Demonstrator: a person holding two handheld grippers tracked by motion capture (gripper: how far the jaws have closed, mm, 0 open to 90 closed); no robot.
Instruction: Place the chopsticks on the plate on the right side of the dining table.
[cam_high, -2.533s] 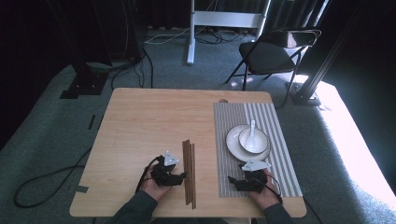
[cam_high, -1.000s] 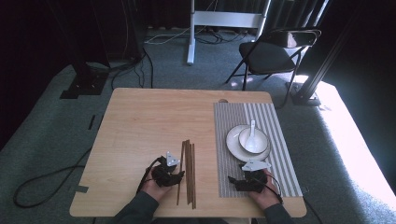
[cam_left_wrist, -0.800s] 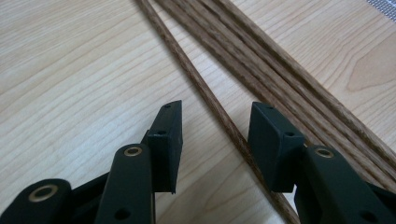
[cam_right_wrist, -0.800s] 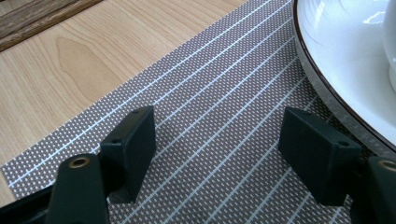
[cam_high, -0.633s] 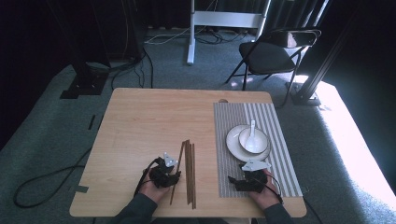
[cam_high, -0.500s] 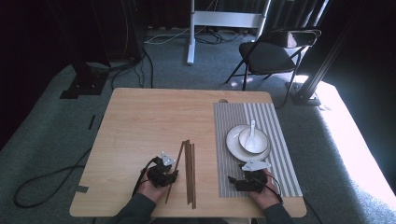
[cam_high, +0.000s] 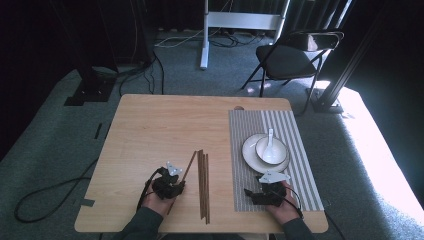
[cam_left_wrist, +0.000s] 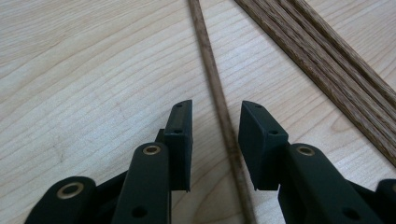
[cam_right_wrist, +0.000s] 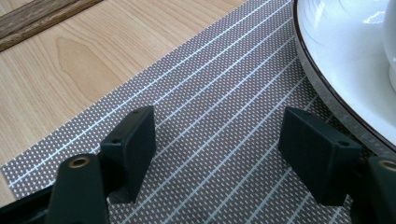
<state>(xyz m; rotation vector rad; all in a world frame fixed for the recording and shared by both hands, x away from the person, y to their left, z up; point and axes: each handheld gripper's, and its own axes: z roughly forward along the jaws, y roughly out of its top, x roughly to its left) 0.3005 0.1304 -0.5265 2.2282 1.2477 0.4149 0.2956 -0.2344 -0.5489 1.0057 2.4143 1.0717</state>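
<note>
Between the two black pads of the left gripper (cam_left_wrist: 215, 135) lies a single chopstick (cam_left_wrist: 219, 100), and that is what has changed: in the earlier high views this stick lay straight alongside the other chopsticks (cam_high: 203, 182), whereas now it is swung out at a slant, its far end pointing toward the top of the bundle and its near end under the left hand (cam_high: 159, 196). The jaws have just been closing around it, yet a strip of wood grain shows on either side of the stick, so the pads stand apart and do not press it. The stick runs lengthwise up the gap, slightly nearer the right-hand pad, and passes on beyond the tips across the table (cam_left_wrist: 84, 70). The remaining chopsticks lie off to the right of the jaws, clear of them.

Over at the right gripper (cam_right_wrist: 217, 154) nothing differs from before. Its jaws are spread wide over the striped placemat (cam_right_wrist: 205, 116) with nothing in the gap. The white plate (cam_right_wrist: 345, 79) sits just beyond and outside the right-hand pad; in the high view it carries a bowl (cam_high: 271, 150) with a spoon (cam_high: 270, 137).
</note>
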